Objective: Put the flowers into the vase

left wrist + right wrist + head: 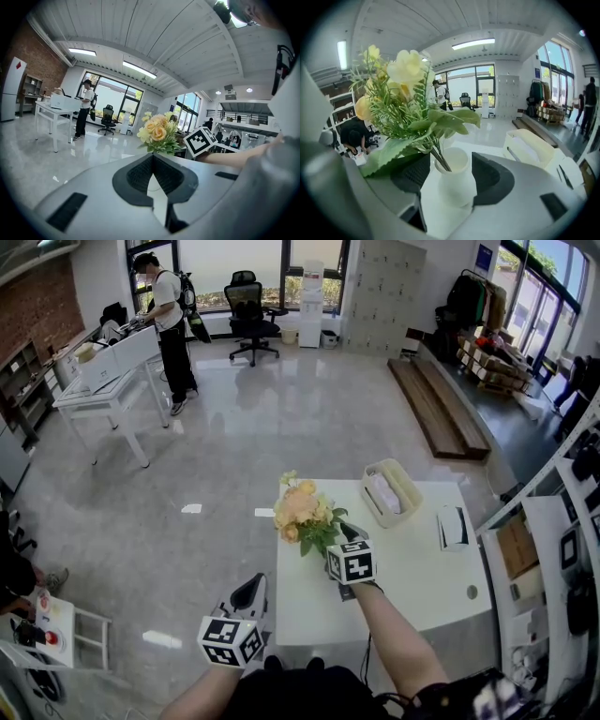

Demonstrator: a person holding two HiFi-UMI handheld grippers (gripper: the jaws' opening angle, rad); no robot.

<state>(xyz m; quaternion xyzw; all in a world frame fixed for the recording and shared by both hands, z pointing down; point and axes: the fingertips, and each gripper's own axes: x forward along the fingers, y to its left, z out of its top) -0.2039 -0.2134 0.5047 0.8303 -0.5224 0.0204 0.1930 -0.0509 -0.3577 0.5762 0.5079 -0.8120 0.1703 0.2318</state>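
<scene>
A bunch of yellow and peach flowers (302, 512) with green leaves stands with its stems in a small white vase (454, 180) on the white table (412, 577). My right gripper (337, 538) reaches in from the near side. Its jaws stand open on either side of the vase (450, 159); the left pad is clearly apart from it and the right pad is close beside it. My left gripper (251, 592) hangs off the table's left edge, shut with nothing in it (152, 157). From there the flowers (157, 133) show ahead.
A beige basket (392, 491) holding something white sits at the table's far side, with a white box (455, 526) to its right. Across the glossy floor are a white desk (112, 371), a standing person (169, 320), an office chair (251, 310) and wooden planks (441, 404).
</scene>
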